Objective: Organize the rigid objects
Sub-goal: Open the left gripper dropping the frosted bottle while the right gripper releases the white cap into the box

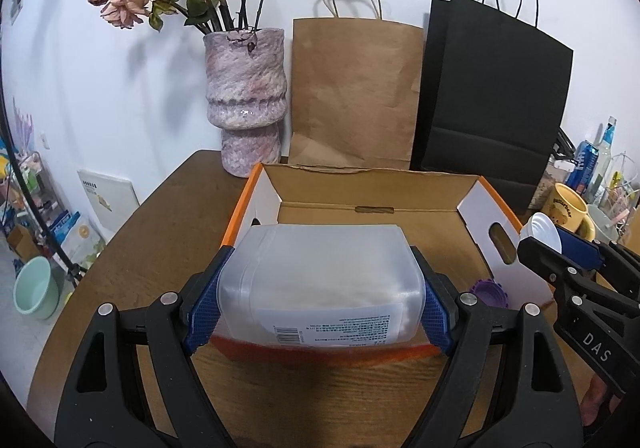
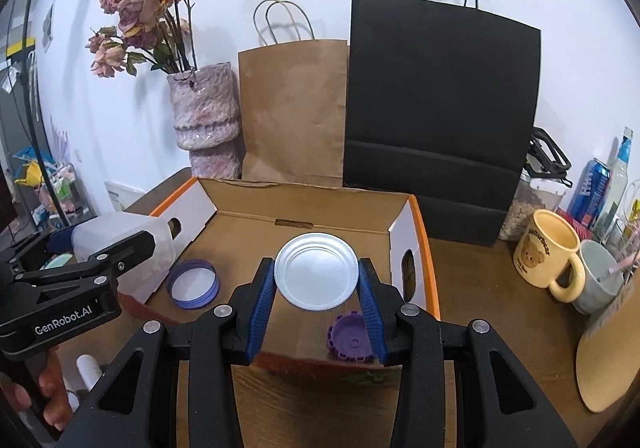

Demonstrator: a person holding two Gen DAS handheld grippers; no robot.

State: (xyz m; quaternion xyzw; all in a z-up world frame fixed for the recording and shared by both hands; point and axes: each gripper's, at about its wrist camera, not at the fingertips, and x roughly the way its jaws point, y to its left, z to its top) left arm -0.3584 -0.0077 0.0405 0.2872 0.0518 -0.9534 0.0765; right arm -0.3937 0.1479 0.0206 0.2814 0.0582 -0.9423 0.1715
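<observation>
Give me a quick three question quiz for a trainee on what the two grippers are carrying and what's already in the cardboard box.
1. True or false: the left gripper is shut on a clear tub.
2. What does the right gripper hold? A) the yellow mug B) a white lid C) the vase
3. Fill in: two loose things lie on the floor of the box, a ring and a ridged cap; both are ____ in colour.

Key:
1. True; its pads press on the tub's two sides.
2. B
3. purple
</observation>
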